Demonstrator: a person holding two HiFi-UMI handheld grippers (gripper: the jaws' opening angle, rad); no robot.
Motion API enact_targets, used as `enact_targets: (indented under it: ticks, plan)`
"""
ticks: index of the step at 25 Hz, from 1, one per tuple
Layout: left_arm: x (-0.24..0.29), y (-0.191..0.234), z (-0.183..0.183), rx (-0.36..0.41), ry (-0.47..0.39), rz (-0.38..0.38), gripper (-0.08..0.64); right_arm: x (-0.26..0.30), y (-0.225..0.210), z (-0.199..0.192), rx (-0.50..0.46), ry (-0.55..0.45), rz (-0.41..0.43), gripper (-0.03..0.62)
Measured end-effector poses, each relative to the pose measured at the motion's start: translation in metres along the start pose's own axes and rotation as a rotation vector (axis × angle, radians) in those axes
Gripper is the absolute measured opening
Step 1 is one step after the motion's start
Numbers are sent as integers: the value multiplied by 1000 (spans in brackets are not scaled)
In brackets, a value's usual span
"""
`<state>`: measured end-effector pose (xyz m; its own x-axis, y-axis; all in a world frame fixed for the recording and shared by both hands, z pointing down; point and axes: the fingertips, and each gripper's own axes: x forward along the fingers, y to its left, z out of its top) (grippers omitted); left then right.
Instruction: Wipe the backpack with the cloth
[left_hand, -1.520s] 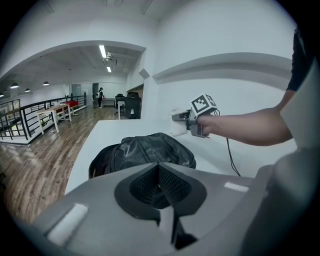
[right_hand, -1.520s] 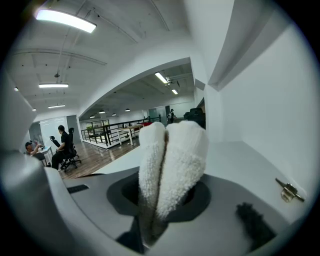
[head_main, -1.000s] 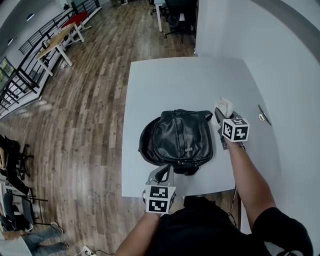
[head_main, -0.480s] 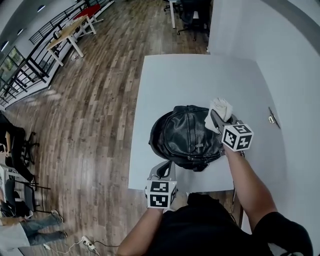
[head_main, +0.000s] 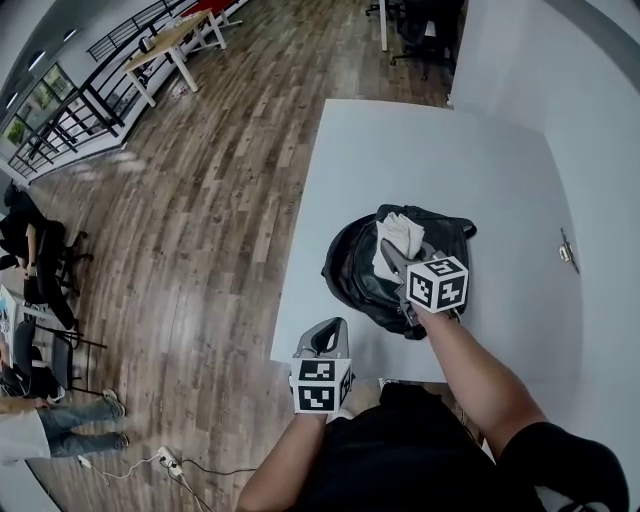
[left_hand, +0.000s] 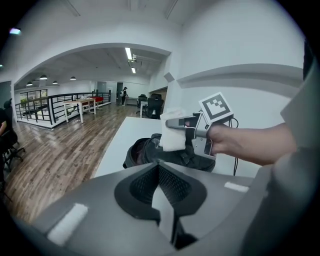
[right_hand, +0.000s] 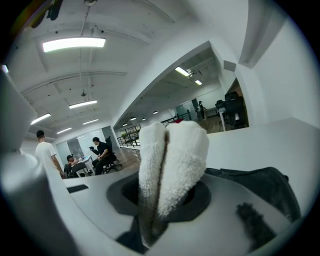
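Head view: my right claw is clamped on the white cloth and sits over the top of the black backpack, which lies near the front of the white bench. A second ago that claw was out past the bag's right side, over bare bench; half a second ago it had reached the bag's upper right edge; now the cloth covers part of the leather itself. My left claw is at the bench's near edge, apart from the bag, much as it was before (the whole view has swung, so I judge this against the bench, not the picture).

Left gripper view: the left claw's jaws are pressed together with nothing between them. Beyond them the right claw holds the cloth low over the backpack; I cannot tell whether the cloth touches the leather or hangs just above it.

Right gripper view: the jaws are closed on the folded cloth, which bulges up in two thick rolls. A dark part of the backpack lies close below, to the right.
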<state>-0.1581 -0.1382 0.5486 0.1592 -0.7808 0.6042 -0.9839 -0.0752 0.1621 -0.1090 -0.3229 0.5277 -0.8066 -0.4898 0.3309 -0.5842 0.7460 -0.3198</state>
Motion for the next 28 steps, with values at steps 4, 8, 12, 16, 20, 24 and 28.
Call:
enact_targets:
  ticks: [4, 8, 12, 16, 20, 24, 28]
  plan:
    - [-5, 16, -2, -28, -7, 40, 8, 30, 31, -7, -10, 29, 71, 89]
    - [-11, 32, -4, -51, -12, 74, 8, 52, 56, -13, -27, 58, 126, 89]
    - [-17, 41, -7, -68, -16, 103, 8, 65, 70, -20, -37, 83, 159, 89]
    - [-18, 45, -9, -70, -13, 113, 8, 73, 72, -26, -32, 96, 166, 89]
    - [-17, 45, -10, -71, -11, 112, 8, 73, 69, -29, -29, 99, 161, 89]
    - [-13, 42, -9, -66, -6, 98, 8, 70, 64, -31, -27, 104, 150, 89]
    - [-8, 37, -5, -59, -10, 79, 8, 66, 56, -33, -21, 105, 133, 89]
